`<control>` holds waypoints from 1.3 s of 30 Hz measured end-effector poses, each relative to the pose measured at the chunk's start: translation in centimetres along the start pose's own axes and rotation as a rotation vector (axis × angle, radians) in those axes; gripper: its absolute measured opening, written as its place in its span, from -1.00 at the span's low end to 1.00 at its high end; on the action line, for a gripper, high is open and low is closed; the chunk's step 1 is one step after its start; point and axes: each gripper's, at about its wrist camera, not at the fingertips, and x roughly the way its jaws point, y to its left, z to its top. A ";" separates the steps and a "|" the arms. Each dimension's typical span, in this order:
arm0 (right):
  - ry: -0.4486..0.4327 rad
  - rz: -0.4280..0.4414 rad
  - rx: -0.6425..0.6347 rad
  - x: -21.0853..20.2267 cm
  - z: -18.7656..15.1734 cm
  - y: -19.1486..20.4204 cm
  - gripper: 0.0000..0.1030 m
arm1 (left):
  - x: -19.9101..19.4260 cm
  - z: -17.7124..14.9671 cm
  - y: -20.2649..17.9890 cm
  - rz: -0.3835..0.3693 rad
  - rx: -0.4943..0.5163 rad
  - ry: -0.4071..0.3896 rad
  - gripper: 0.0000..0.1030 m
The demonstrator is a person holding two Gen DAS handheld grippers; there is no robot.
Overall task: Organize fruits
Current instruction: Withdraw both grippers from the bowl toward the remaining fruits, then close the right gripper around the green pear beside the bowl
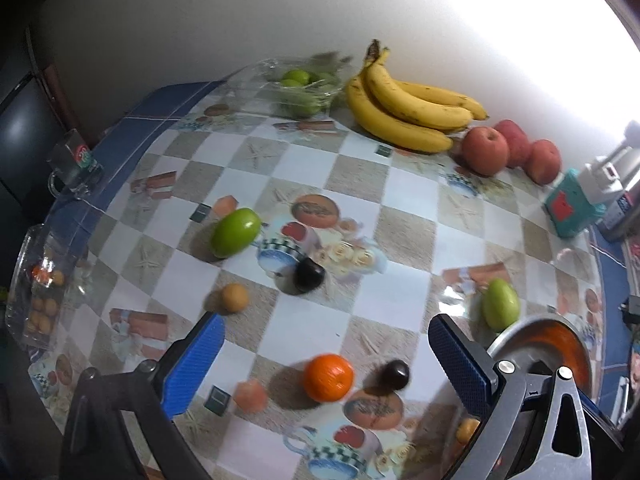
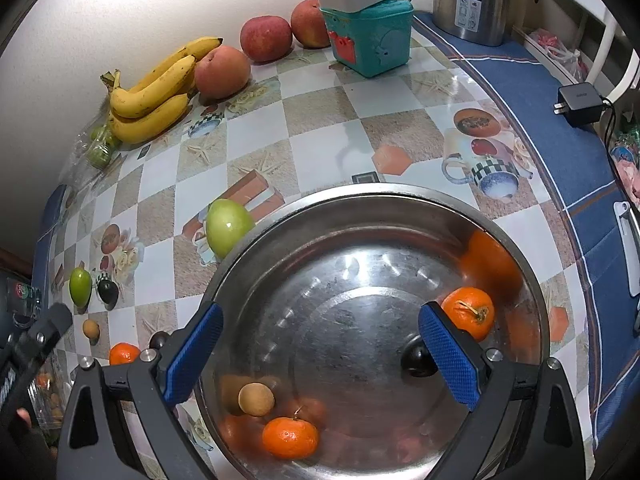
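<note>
My left gripper [image 1: 324, 344] stood spread wide and empty, with the loose tangerine [image 1: 328, 377] lying on the tablecloth [image 1: 404, 216] just below the midpoint between its fingers, low in the frame. It is round, so no axis mattered. My right gripper [image 2: 320, 340] hung spread and empty over the steel bowl [image 2: 536, 292], which already held tangerines; I judged the left nearer.
</note>
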 end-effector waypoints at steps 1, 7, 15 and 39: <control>-0.001 -0.001 0.001 0.0 0.0 0.0 0.91 | 0.3 0.1 0.4 0.000 -0.007 0.004 1.00; -0.009 0.004 -0.002 0.2 0.5 0.7 0.91 | 1.4 1.1 3.9 -0.007 -0.070 0.019 1.00; -0.033 0.023 -0.055 0.1 1.4 3.4 0.91 | 2.2 1.7 7.0 -0.046 -0.159 0.040 1.00; -0.036 -0.013 -0.199 3.8 5.4 7.6 0.34 | 4.7 0.4 4.5 -0.279 -0.174 0.203 0.98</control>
